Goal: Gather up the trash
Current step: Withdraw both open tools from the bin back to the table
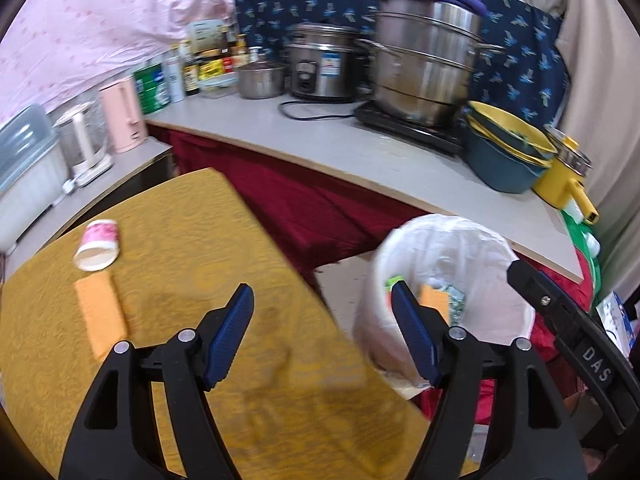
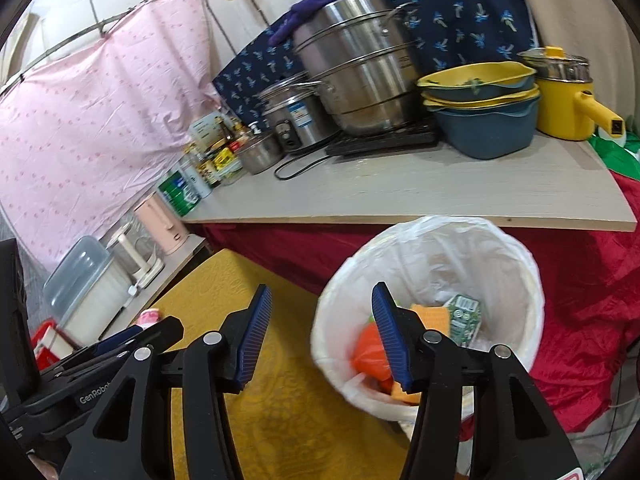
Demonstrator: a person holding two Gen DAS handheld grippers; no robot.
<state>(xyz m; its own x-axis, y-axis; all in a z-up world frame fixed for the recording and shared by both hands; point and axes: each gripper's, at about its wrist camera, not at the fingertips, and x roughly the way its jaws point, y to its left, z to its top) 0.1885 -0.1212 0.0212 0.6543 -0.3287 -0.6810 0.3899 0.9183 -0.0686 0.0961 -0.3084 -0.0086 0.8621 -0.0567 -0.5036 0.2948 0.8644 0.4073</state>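
Pink sheeting (image 2: pixel 92 128) hanging across the back wall, meeting navy patterned cloth (image 2: pixel 460 4). Grey countertop (image 1: pixel 320 140) carrying steel steamer pot (image 1: pixel 424 64), over red drape. Mustard tablecloth (image 1: pixel 192 240) holding tipped paper cup (image 1: pixel 98 245) and orange card (image 1: pixel 100 316). White-lined bin (image 2: pixel 432 304) sitting beside the table, containing orange and green scraps. Left gripper (image 1: pixel 322 336) and right gripper (image 2: pixel 318 336) both gaping, gripping nothing.
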